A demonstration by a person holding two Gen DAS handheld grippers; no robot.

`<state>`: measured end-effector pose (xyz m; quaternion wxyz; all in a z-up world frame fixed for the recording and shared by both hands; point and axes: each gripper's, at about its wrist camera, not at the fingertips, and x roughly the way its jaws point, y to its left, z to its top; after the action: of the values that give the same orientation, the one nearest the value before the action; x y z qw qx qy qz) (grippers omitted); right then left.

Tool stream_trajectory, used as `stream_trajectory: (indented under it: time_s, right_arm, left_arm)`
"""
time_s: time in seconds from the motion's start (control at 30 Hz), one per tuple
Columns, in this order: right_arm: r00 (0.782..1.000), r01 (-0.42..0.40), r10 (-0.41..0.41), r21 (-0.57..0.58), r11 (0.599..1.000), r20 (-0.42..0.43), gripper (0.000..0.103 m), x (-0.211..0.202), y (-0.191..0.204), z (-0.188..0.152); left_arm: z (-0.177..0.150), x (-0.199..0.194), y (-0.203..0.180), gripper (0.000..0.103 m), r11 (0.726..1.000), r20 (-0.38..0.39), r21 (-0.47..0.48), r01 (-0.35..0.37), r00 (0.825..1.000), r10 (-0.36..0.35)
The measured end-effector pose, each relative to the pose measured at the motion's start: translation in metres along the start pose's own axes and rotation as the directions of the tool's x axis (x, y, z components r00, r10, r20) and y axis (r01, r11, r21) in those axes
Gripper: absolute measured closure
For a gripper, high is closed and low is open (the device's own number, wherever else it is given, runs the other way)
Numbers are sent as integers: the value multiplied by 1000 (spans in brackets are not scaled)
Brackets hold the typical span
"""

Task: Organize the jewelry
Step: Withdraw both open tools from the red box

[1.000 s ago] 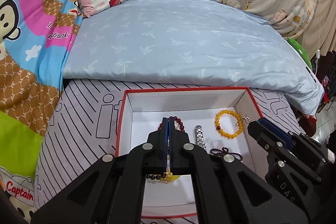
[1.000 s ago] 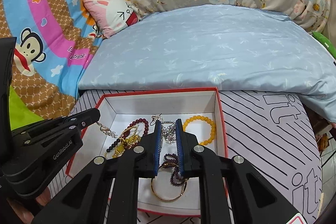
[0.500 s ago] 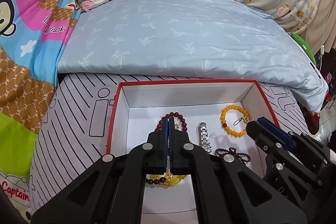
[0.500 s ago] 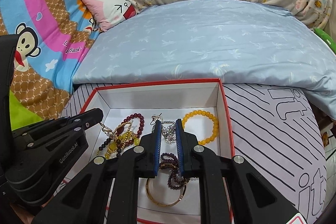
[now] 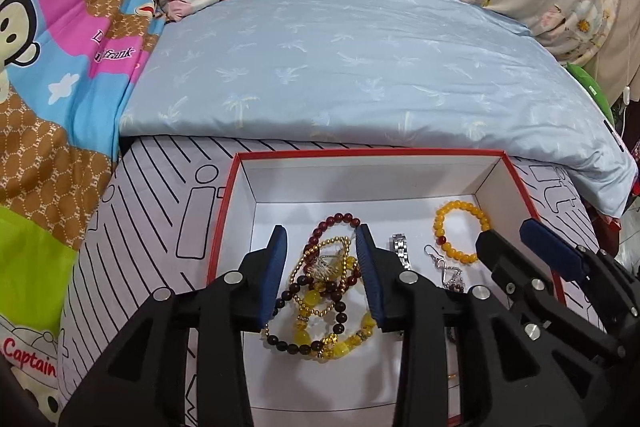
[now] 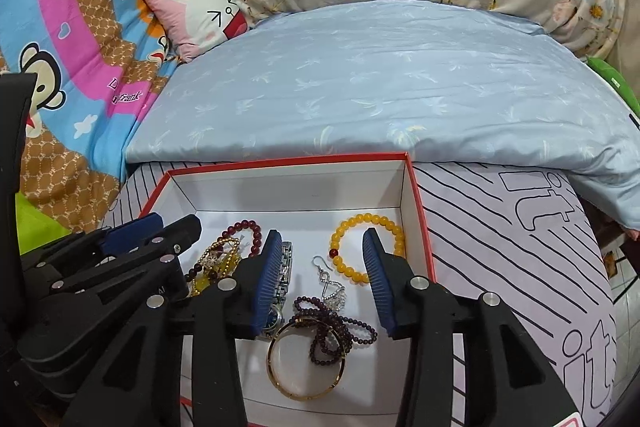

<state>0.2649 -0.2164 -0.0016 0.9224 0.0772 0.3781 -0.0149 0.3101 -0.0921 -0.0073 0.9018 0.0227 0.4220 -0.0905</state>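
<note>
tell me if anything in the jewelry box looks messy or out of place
Yes. On the left side of the red-rimmed box, several bead bracelets and a gold chain lie piled in a tangle between the open left gripper. Near the open right gripper, a purple bead strand is looped over a gold bangle. The yellow bracelet lies alone.

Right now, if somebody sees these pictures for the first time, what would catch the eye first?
The red-rimmed white box on the striped cover, full of jewelry. A tangle of dark and yellow bead bracelets lies between the open fingers of the left hand-held gripper; the orange bead bracelet sits near the far right corner.
</note>
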Motion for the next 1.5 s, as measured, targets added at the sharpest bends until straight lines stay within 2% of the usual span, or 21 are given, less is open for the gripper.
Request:
stream_trajectory:
  time_s: [0.33, 0.93, 1.13, 1.23, 1.4, 1.5]
  right_arm:
    - [1000, 26, -26, -4, 1000, 11, 59, -17, 4, -7]
    - [999, 40, -40, 6, 999, 34, 59, -78, 8, -37]
    - [998, 55, -55, 13, 998, 41, 53, -96, 9, -54]
    - [997, 64, -64, 17, 998, 42, 52, -103, 8, -63]
    - [996, 82, -83, 28, 996, 44, 45, -112, 5, -75]
    - [996, 84, -85, 33, 996, 40, 44, -116, 3, -83]
  left_arm:
    - [-8, -14, -1, 69, 1000, 7, -6, -20, 1000, 20]
    - [-40, -74, -5, 69, 999, 36, 6, -37, 999, 36]
    - [-57, -89, -7, 69, 999, 36, 6, -45, 998, 45]
    - [-65, -94, -7, 66, 999, 36, 8, -54, 998, 54]
    - [-76, -103, -5, 51, 997, 45, -4, -80, 996, 80]
    - [-83, -105, -7, 50, 996, 43, 1, -85, 995, 85]
